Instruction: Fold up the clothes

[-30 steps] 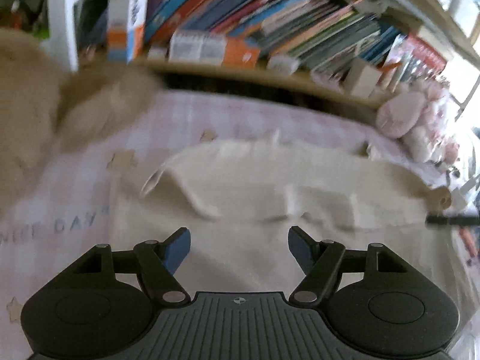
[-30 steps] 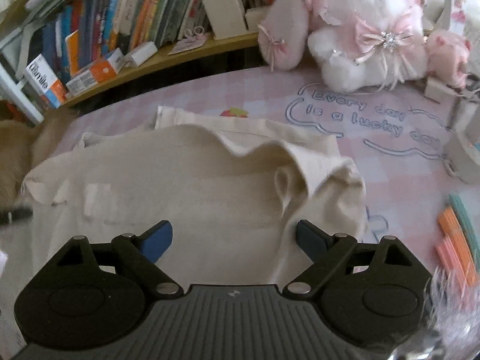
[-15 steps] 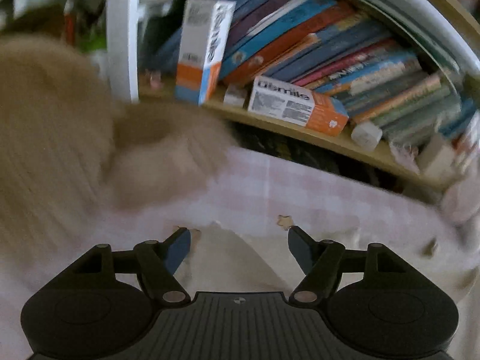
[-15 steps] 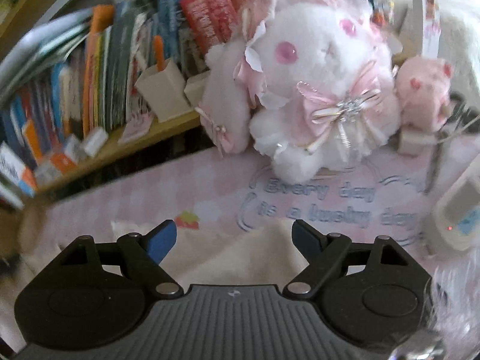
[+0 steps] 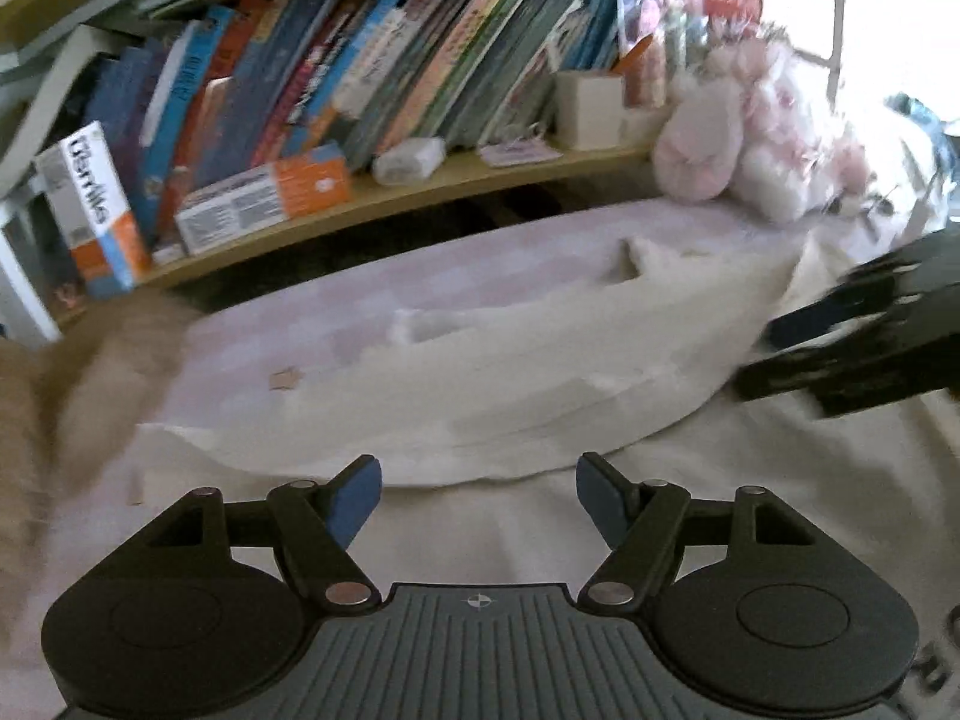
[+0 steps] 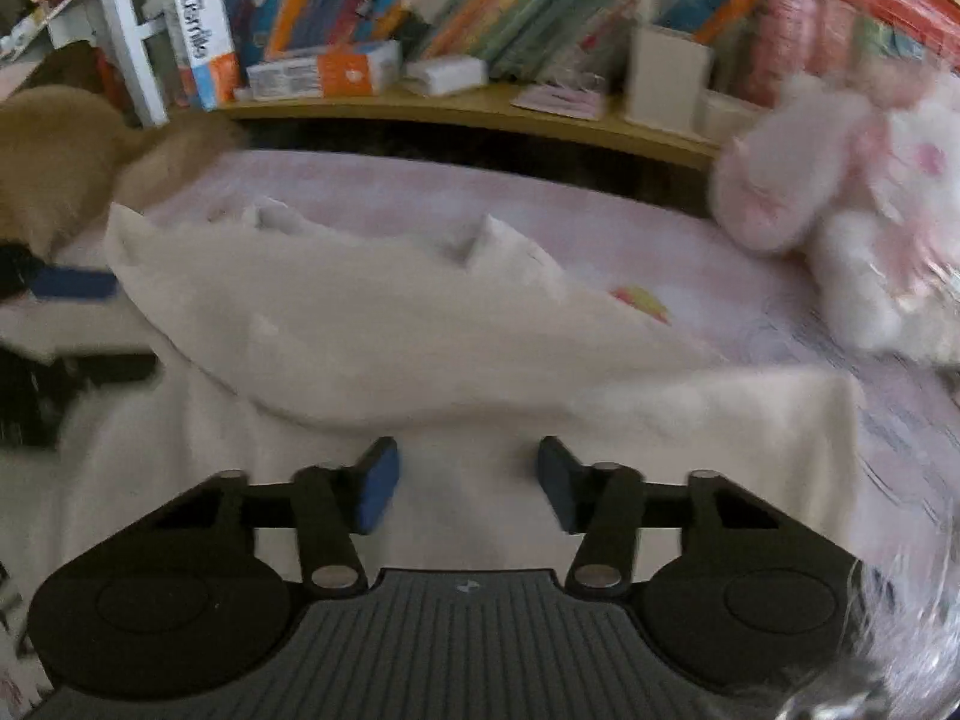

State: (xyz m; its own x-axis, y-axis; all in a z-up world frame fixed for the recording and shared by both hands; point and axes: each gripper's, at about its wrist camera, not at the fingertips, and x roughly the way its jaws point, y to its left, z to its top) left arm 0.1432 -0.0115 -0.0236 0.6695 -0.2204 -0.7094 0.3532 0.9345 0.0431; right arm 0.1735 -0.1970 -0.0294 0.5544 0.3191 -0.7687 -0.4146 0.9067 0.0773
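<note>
- left wrist view: left gripper (image 5: 478, 501), blue-padded fingers spread apart, nothing between them; they hang over the near part of the cream garment (image 5: 528, 360).
- garment lies on the pink checked cover (image 5: 360, 306), its far half doubled back toward the near half in a raised fold; near edge hidden under the gripper body.
- right gripper (image 5: 804, 354) enters from the right edge, blurred and cut off, over the garment's right side; whether it touches the cloth cannot be told.
- tan plush mass (image 5: 66, 384) at the left, smeared; shape unclear.
- bookshelf (image 5: 384, 192) behind, books leaning; pink-white plush toy (image 5: 738, 150) at its right end, washed out by light.
- right wrist view: right gripper (image 6: 467, 486), fingers parted, empty, above the near cream cloth (image 6: 390, 324).
- left gripper (image 6: 78, 324) at the left edge, one blue pad visible beside the fold's left end, the rest blurred and cut off.
- plush toy (image 6: 840, 192) at the right, blurred; a clear smeared object at the lower right corner cannot be identified.
</note>
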